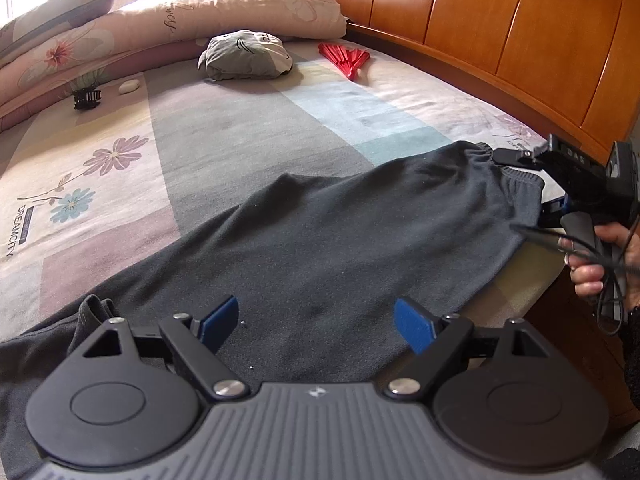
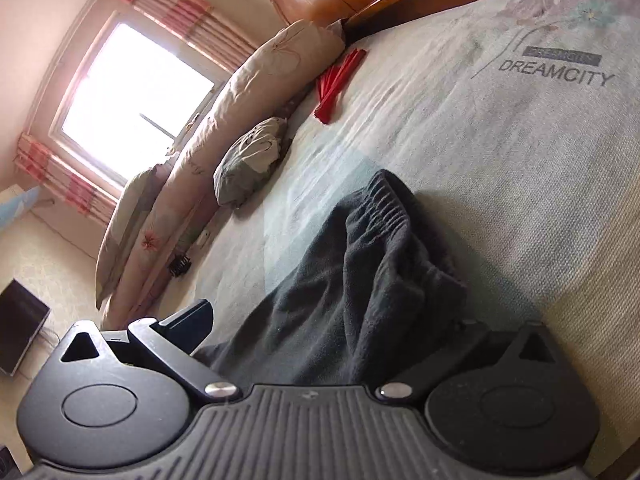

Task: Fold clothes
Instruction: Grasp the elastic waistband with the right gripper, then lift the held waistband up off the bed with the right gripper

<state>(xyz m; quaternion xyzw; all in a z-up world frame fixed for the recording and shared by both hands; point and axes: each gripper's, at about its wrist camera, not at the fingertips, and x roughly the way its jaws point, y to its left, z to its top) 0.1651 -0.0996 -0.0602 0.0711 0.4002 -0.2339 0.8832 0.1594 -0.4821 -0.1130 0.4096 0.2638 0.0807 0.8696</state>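
Dark grey trousers (image 1: 320, 232) lie spread across the bedsheet (image 1: 240, 128), the right gripper (image 1: 520, 156) pinching their elastic waistband (image 1: 480, 152) to tension it, while the left gripper (image 1: 316, 320) hovers spread over the legs, apparently ready to grab.

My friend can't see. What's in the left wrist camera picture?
Dark grey trousers lie spread across a flowery bedsheet, with the left gripper open just above them. The right gripper is at the elastic waistband; a red fan lies near the wooden headboard.
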